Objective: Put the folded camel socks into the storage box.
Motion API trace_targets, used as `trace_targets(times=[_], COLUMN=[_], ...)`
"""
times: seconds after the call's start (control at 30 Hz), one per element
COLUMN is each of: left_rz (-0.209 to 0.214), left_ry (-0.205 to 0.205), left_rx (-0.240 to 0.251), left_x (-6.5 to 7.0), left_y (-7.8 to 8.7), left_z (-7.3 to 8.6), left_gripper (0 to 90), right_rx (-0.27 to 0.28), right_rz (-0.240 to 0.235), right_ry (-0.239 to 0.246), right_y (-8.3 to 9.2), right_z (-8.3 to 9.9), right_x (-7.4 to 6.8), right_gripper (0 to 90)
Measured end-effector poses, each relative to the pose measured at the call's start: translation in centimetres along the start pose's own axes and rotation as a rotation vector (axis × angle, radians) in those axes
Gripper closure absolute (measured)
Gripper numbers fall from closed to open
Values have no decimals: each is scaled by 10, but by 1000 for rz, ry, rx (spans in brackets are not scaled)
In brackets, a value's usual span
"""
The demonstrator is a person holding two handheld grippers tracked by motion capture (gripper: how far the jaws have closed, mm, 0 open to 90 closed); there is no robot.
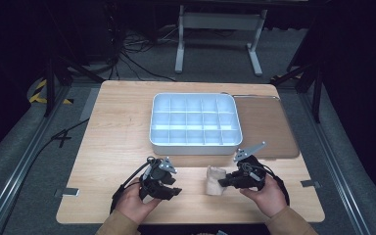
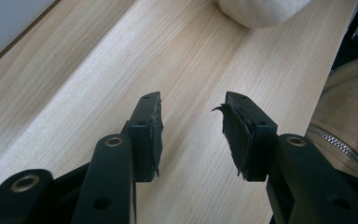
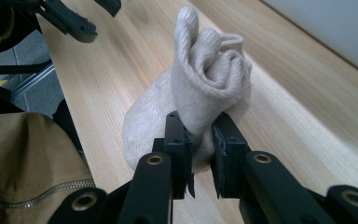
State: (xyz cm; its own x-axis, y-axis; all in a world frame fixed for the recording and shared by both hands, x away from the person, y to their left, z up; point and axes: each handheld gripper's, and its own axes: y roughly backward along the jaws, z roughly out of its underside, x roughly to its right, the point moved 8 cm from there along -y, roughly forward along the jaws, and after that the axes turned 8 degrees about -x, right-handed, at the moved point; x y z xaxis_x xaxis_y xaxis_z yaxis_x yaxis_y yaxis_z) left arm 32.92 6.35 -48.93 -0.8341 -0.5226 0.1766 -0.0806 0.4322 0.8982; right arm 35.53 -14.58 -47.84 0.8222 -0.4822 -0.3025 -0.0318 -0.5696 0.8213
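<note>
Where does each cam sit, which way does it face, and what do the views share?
High view: above the person's side, looking forward and down on the wooden table and white compartment tray; forearms, both hands show.
Left gripper view: on the left gripper, along its open jaws over bare tabletop; a tan sleeve at right.
Right gripper view: on the right gripper, jaws clamped on the rolled beige sock; tan sleeve at lower left.
Shared: sock and tabletop appear in all three.

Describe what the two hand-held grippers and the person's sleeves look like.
Both the left hand-held gripper and the right hand-held gripper are black, each topped by a grey three-cornered plate and trailing a black cable. The jaws carry worn black pads. The sleeves are tan, with a zip.
</note>
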Motion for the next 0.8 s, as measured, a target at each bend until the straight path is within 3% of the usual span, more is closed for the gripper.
trace_targets(times=[0.8], left_rz=[-12], left_ry=[25], left_rx=[6], left_x=[-9], left_y=[5], left_z=[5], left_gripper=[579], right_rx=[96], right_rz=[61], right_ry=[-20], right_y=[43], right_z=[-21], right_x=[12], right_gripper=[785])
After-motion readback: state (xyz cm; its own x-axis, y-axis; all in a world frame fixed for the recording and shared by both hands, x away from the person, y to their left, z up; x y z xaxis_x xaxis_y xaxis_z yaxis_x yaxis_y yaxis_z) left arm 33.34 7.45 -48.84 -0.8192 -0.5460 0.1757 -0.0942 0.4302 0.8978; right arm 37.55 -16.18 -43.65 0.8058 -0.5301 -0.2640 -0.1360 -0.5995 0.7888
